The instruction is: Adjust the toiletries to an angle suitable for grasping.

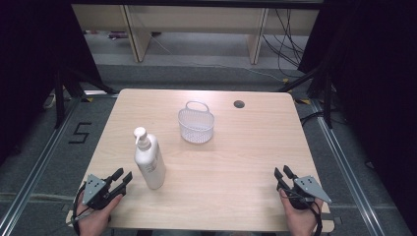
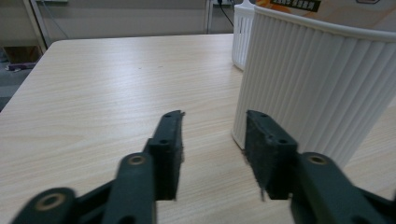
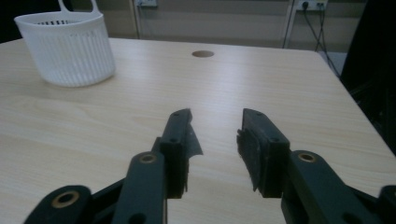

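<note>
My left gripper (image 1: pixel 123 179) sits just beside the tall white plastic pump bottle with ribbed sides (image 1: pixel 149 160), jaws spread and holding nothing; my right gripper (image 1: pixel 282 174) rests near the table's right edge, also spread and empty. I judge the bottle top-heavy: a sideways nudge from 1 jaw could tip it onto the light wooden table (image 1: pixel 236 162). Its ribbed wall may slip under the pads. It stands upright at front left, well apart from the white slotted plastic basket (image 1: pixel 196 125).
</note>
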The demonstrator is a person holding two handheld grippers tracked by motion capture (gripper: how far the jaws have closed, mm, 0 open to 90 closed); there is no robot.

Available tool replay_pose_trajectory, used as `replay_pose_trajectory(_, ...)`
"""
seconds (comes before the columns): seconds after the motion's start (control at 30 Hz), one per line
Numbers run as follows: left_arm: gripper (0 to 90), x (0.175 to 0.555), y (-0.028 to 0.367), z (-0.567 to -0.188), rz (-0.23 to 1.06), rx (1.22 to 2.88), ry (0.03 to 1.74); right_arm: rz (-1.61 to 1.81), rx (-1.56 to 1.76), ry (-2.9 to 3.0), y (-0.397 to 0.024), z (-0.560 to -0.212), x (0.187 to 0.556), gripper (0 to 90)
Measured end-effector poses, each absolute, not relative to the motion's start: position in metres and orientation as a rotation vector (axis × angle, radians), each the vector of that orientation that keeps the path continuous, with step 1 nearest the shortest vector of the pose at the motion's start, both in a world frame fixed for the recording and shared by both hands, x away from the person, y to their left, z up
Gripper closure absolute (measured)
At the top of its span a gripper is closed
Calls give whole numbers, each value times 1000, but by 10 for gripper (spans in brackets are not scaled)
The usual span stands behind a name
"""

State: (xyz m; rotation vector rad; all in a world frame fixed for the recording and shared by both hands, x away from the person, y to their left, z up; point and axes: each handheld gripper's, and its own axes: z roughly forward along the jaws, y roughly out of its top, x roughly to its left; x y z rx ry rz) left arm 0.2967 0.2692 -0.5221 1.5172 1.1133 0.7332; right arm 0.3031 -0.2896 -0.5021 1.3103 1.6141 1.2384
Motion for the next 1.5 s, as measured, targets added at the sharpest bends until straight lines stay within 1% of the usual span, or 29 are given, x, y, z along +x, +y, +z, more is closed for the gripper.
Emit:
replay_pose_trajectory(0.07,776,294,268,-518,727,1508,1085,1222,1281,1602,-294,-502,304,722)
replay_pose_trajectory(0.1,816,294,268,-518,727,1508,1085,1253,1300,1588,-293,-503,304,757)
replay_pose_trajectory(0.13,851,292,266,-514,714,1491,1049,1236,1297,1596,-295,-503,305,778)
replay_pose_trajectory(0.17,882,292,266,-514,714,1491,1049,1242,1294,1600,-295,-504,306,799)
replay_pose_trajectory(0.2,882,290,264,-511,711,1500,1033,1242,1294,1600,-295,-504,306,799)
replay_pose_trajectory(0.27,895,287,258,-508,670,1512,979,1216,1324,1626,-295,-506,307,867)
replay_pose_trajectory(0.4,896,287,251,-507,651,1531,944,1238,1320,1633,-288,-508,306,897)
replay_pose_trajectory(0.67,896,291,236,-501,645,1557,897,1232,1305,1656,-278,-508,306,883)
replay_pose_trajectory(1.03,897,299,219,-495,641,1602,862,1228,1288,1671,-280,-508,307,863)
replay_pose_trajectory(1.13,896,303,208,-494,629,1610,833,1223,1328,1658,-279,-508,306,860)
replay_pose_trajectory(1.27,896,309,193,-492,622,1647,806,1239,1298,1667,-281,-508,307,855)
replay_pose_trajectory(1.5,896,320,169,-493,617,1661,783,1231,1290,1654,-281,-508,307,840)
